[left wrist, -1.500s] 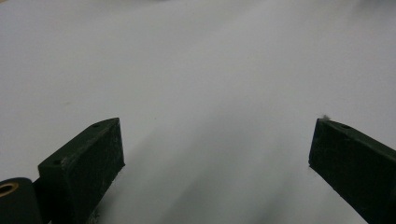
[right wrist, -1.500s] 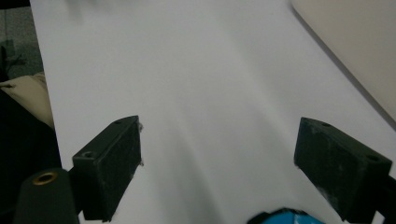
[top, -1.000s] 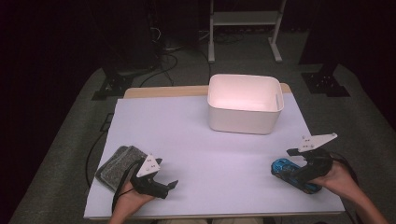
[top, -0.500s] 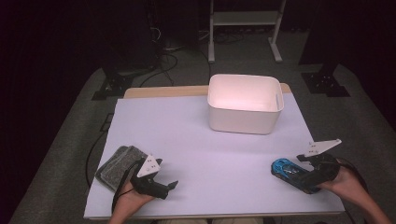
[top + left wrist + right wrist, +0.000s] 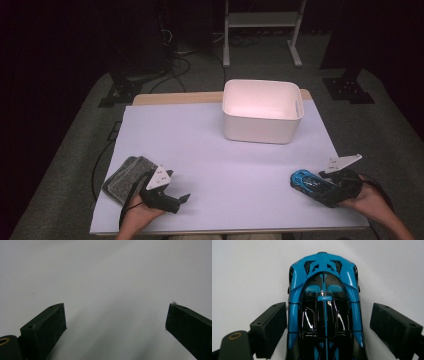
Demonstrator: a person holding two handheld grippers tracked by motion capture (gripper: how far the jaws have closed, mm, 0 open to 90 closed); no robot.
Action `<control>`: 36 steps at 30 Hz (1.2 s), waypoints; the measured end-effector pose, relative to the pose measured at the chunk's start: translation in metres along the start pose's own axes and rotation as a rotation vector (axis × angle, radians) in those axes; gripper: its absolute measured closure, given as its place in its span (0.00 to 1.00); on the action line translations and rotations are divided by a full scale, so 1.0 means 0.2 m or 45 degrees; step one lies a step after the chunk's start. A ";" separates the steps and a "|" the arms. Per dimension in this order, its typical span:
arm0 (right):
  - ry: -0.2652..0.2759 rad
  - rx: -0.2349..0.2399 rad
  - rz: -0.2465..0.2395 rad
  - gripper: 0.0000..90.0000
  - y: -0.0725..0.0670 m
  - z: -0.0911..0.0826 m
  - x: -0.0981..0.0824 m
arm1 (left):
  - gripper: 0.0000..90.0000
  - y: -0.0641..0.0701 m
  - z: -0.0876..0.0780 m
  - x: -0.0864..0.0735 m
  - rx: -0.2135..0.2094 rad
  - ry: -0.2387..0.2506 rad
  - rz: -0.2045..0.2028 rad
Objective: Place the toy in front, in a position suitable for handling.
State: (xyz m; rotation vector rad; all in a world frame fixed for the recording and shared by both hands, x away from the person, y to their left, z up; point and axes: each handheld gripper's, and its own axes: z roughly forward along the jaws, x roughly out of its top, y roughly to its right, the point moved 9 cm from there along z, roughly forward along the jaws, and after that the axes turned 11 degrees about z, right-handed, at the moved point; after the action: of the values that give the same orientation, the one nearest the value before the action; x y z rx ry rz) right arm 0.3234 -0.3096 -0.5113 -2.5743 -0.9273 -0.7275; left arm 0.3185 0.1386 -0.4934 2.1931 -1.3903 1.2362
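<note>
A blue and black toy car [image 5: 306,181] [image 5: 324,302] rests on the white table top [image 5: 210,150] near the front right corner. My right gripper [image 5: 322,190] [image 5: 328,306] is open and straddles the car's rear half. Its left jaw stands right at the car's side, and a small gap shows at the right jaw. My left gripper [image 5: 179,202] [image 5: 117,306] lies open near the front left edge, with only bare table between its jaws. Just to its left lies a grey folded cloth [image 5: 125,175].
A white plastic bin [image 5: 260,85] stands at the back right of the table, its inside bare as far as I can see. A wooden strip [image 5: 175,97] edges the table's far side. Dark floor, cables and stand legs lie beyond.
My right gripper has drawn back slightly toward the front right corner, while the car has stayed about where it was. The left gripper has not moved.
</note>
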 end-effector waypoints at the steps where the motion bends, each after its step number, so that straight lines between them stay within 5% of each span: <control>1: 0.000 0.000 0.000 0.14 0.00 0.00 0.00 | 0.03 0.00 0.00 0.00 0.000 0.000 0.000; 18: 0.010 -0.021 0.005 0.14 0.00 0.04 -0.04 | 0.03 0.00 -0.01 0.01 0.007 0.008 0.005; 27: 0.035 -0.005 -0.018 0.27 -0.01 0.02 -0.04 | 0.03 0.00 0.00 0.01 0.005 0.011 0.012; 36: 0.050 -0.015 -0.035 0.28 -0.02 0.02 -0.04 | 0.03 0.00 -0.01 0.01 0.007 0.009 0.008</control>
State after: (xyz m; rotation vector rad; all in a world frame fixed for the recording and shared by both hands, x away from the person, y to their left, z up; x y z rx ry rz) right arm 0.3171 -0.3097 -0.5194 -2.5525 -0.9512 -0.7906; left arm 0.3183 0.1385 -0.4914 2.1876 -1.3938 1.2505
